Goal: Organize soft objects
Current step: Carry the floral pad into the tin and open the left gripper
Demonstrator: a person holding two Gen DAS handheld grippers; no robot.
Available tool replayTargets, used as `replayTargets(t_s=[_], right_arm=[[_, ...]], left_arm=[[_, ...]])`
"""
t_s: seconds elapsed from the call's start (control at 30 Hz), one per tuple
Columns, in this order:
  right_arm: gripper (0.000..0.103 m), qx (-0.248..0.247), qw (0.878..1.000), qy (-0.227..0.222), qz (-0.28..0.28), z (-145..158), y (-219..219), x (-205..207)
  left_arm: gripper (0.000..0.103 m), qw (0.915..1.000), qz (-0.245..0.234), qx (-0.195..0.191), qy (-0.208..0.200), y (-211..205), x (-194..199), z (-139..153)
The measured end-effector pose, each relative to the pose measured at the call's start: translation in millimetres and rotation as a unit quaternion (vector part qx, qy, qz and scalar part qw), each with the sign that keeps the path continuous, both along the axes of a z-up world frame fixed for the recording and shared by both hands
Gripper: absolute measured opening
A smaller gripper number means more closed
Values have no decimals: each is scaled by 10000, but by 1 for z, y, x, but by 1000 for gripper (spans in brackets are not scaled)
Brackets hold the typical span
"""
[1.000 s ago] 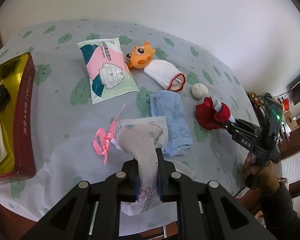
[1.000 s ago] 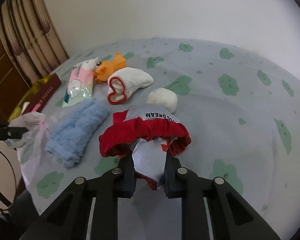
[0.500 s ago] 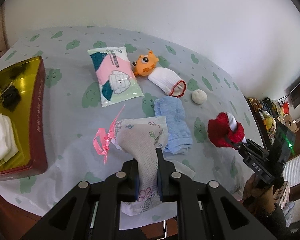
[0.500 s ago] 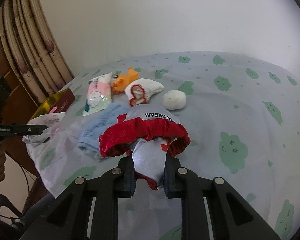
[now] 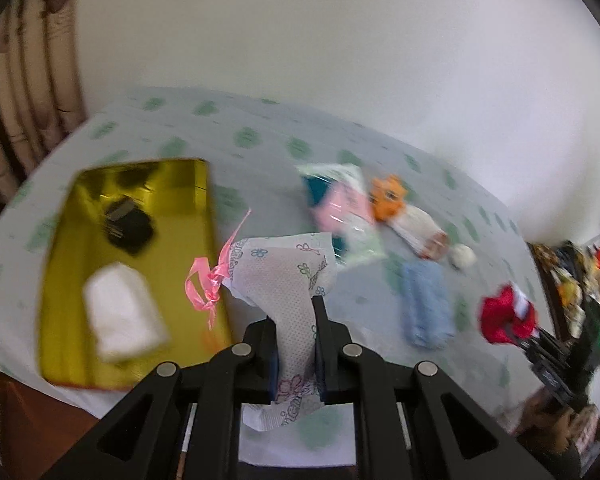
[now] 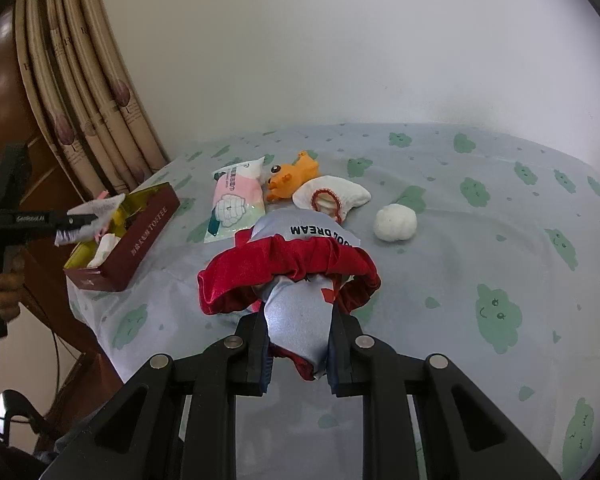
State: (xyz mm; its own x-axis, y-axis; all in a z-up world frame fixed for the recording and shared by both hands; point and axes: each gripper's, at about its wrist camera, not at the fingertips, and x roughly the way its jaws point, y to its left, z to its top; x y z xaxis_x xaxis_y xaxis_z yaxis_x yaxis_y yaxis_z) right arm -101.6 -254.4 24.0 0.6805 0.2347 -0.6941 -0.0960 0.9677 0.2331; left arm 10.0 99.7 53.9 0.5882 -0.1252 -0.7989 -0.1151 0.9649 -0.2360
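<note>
My left gripper (image 5: 296, 320) is shut on a white floral pouch (image 5: 284, 276) with a pink ribbon (image 5: 204, 284), held in the air near the gold-lined red box (image 5: 60, 264). That box holds a white cloth (image 5: 124, 316) and a black item (image 5: 128, 224). My right gripper (image 6: 300, 320) is shut on a silver and red satin pouch (image 6: 288, 264), lifted above the table. In the right wrist view the left gripper (image 6: 70, 222) hovers over the box (image 6: 140, 240).
On the green-patterned tablecloth (image 6: 500, 220) lie a wipes packet (image 6: 236, 200), an orange plush (image 6: 292, 176), a white sock with red trim (image 6: 332, 196), a white ball (image 6: 394, 222) and a blue towel (image 5: 424, 304). Curtains (image 6: 84, 92) hang at left.
My left gripper has swung left with the floral pouch, toward the box. My right gripper has lifted and pulled back with the satin pouch.
</note>
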Motion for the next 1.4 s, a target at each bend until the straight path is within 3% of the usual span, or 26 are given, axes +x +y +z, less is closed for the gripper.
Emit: replayTargets(t_s=[0.13, 0.43, 1.03, 1.13, 1.27, 1.33, 1.4], right_arm=[[19, 23, 10000, 73, -26, -2, 1, 1], [19, -66, 9998, 154, -53, -2, 6, 6], [20, 55, 9993, 352, -73, -12, 3, 12], [20, 68, 9993, 360, -86, -13, 3, 12], [20, 74, 9993, 360, -80, -12, 3, 11], [20, 55, 9993, 359, -77, -12, 3, 11], [20, 61, 9994, 344, -68, -11, 3, 10]], left_arm=[[13, 9992, 237, 325, 34, 39, 21, -4], [13, 9955, 643, 536, 442, 94, 83, -43], [14, 9932, 556, 500, 888, 99, 126, -83], [22, 9914, 492, 698, 993, 94, 128, -87], [44, 9886, 540, 968, 1020, 89, 126, -87], [51, 9888, 557, 970, 989, 89, 124, -85], [51, 9901, 584, 881, 922, 90, 120, -79]])
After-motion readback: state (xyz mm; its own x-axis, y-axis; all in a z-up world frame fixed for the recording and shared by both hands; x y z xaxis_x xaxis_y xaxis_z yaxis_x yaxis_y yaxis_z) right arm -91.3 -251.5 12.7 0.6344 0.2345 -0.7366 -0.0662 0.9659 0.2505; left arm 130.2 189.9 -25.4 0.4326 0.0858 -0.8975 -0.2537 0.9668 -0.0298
